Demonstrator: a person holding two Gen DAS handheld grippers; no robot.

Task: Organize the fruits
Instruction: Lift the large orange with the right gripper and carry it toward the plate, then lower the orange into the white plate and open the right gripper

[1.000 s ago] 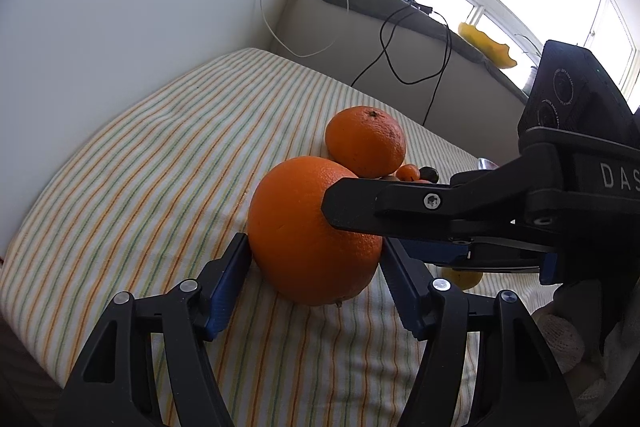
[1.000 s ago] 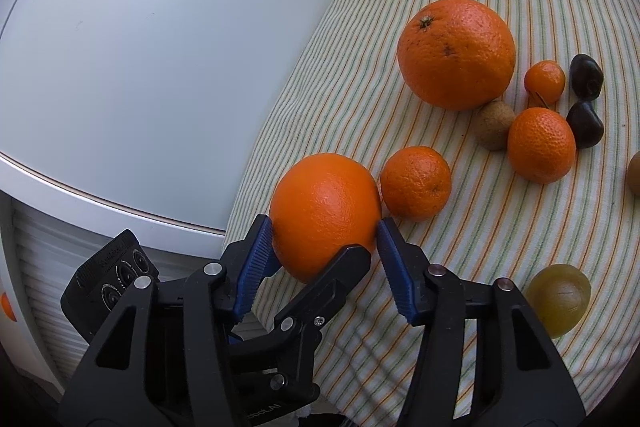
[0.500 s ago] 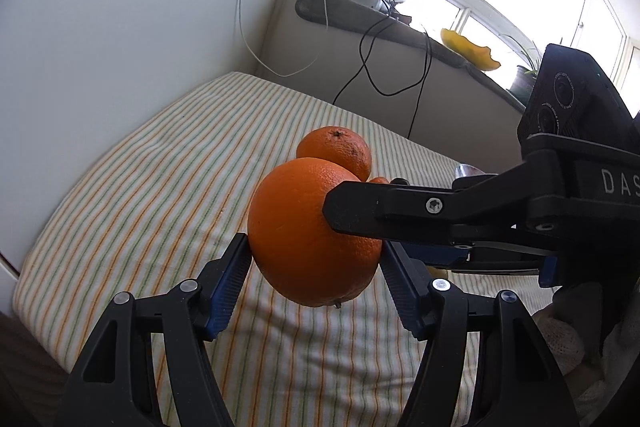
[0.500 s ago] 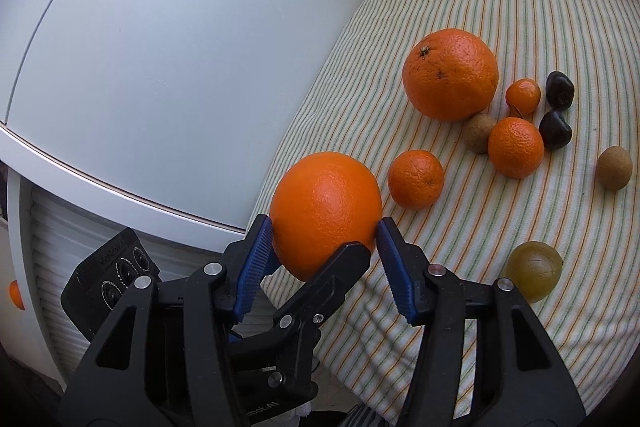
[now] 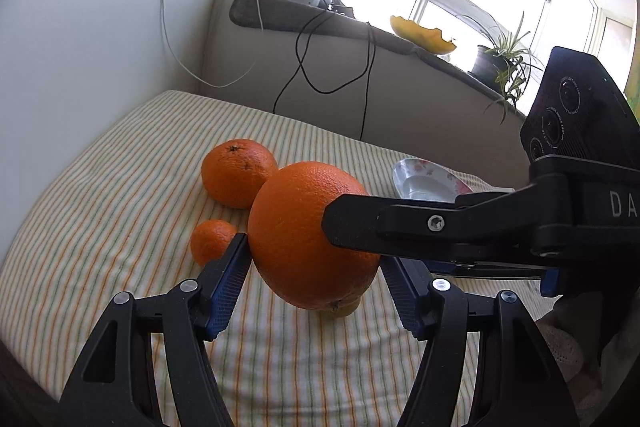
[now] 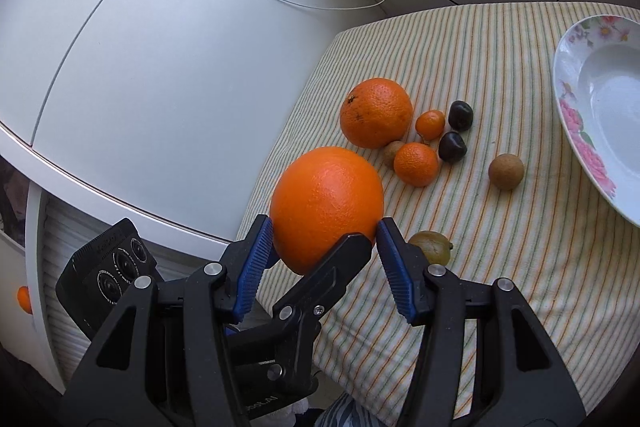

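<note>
A big dimpled orange (image 6: 326,205) sits gripped between both grippers' ribbed blue jaws: right gripper (image 6: 325,239), left gripper (image 5: 314,269) (crossing it). It hangs above the striped cloth (image 6: 500,247); the flowered glossy plate (image 6: 600,99) lies at two o'clock.

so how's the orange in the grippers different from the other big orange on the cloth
The held orange is lifted off the striped cloth, pinched by both the left gripper and right gripper; the other orange rests on the cloth, untouched. The held orange's skin looks cleaner; the other orange shows dark specks. Both are large, round and bright orange.
</note>
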